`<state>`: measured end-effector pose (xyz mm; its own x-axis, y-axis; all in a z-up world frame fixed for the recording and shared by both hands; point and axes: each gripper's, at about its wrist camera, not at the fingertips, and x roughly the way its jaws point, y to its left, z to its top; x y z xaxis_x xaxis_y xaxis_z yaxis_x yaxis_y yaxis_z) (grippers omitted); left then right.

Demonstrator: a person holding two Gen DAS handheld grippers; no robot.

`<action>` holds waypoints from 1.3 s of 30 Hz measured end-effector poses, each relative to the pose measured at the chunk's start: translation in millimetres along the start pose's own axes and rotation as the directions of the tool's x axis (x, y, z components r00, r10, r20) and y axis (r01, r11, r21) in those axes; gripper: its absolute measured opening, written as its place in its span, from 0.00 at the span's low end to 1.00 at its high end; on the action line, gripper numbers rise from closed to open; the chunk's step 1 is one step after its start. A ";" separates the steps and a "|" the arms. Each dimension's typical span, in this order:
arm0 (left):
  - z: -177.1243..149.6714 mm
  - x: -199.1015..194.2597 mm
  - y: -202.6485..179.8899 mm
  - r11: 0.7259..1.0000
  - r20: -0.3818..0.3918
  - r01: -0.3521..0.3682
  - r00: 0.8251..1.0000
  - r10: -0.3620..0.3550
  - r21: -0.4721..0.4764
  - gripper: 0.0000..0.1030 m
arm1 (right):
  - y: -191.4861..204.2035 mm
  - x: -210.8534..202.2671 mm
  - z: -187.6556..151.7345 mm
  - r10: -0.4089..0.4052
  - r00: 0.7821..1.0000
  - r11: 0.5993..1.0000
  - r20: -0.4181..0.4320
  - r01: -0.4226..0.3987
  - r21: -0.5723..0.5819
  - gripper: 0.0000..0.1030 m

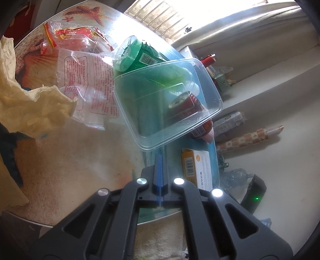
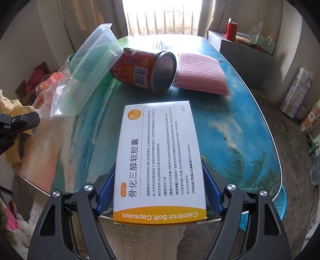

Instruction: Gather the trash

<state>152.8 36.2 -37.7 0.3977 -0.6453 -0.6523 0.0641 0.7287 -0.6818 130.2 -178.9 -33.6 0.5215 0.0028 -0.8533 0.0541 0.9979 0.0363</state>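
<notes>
The medicine box [image 2: 160, 160] carries the only clearly readable print: "Calcitriol Soft Capsules" in white on its orange end, large Chinese characters "骨化三醇软胶囊" along its white face, and "20" in an orange circle at one corner, with columns of small Chinese text too fine to read. The red can [image 2: 143, 71] shows a barcode and unreadable yellow characters. The clear plastic bag [image 1: 88, 84] bears red Chinese print, illegible.

We see a lived-in home room: a beach-print table [image 2: 230, 112] before a barred window [image 2: 160, 18], toilet-paper packs [image 2: 296, 94] at right, thermos [image 2: 231, 29] upper right.
</notes>
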 end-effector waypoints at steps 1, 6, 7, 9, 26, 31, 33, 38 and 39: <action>2.6 0.3 2.1 1.000 0.011 -0.006 1.000 0.006 -0.007 0.21 | 0.3 0.1 0.1 -0.002 1.000 1.000 -0.001 0.002 -0.001 0.73; 17.1 11.2 10.8 0.999 0.031 -0.037 0.999 0.038 -0.037 0.38 | -1.3 -0.1 0.2 0.006 1.000 1.000 0.001 -0.006 0.006 0.73; 19.9 16.7 12.6 0.998 0.024 -0.043 0.999 0.044 -0.047 0.37 | -1.4 -0.1 0.4 0.005 1.000 1.000 0.001 -0.005 0.006 0.73; 23.5 26.7 18.9 0.995 0.000 -0.057 0.998 0.057 -0.080 0.19 | -1.2 0.2 0.6 0.002 1.000 1.000 0.002 -0.002 0.004 0.73; -16.5 3.6 17.2 0.986 -0.048 -0.036 0.998 0.029 -0.162 0.02 | -23.1 -5.0 -1.1 0.009 1.000 0.999 -0.007 -0.008 0.049 0.69; -25.0 -7.7 18.5 0.986 -0.047 -0.057 0.998 0.050 -0.155 0.03 | -34.1 -6.7 -3.9 -0.002 1.000 0.997 -0.007 0.003 0.078 0.69; -23.8 -7.0 16.0 0.989 -0.058 -0.062 0.997 0.055 -0.135 0.03 | -36.4 -6.1 -3.8 -0.001 1.000 0.997 -0.007 0.002 0.083 0.69; -25.5 -3.6 14.8 0.994 -0.101 -0.049 0.994 0.039 -0.100 0.07 | -39.1 -5.6 -2.4 0.000 1.000 0.996 -0.006 0.001 0.092 0.69; -24.5 -1.5 14.0 0.995 -0.113 -0.037 0.993 0.026 -0.098 0.09 | -38.2 -5.2 -2.0 -0.001 1.000 0.996 -0.006 0.001 0.092 0.69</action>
<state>130.7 41.7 -54.4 0.2933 -0.6482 -0.7027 -0.0404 0.7260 -0.6866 123.7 -216.9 -31.6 0.5165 0.0026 -0.8563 0.1331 0.9876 0.0832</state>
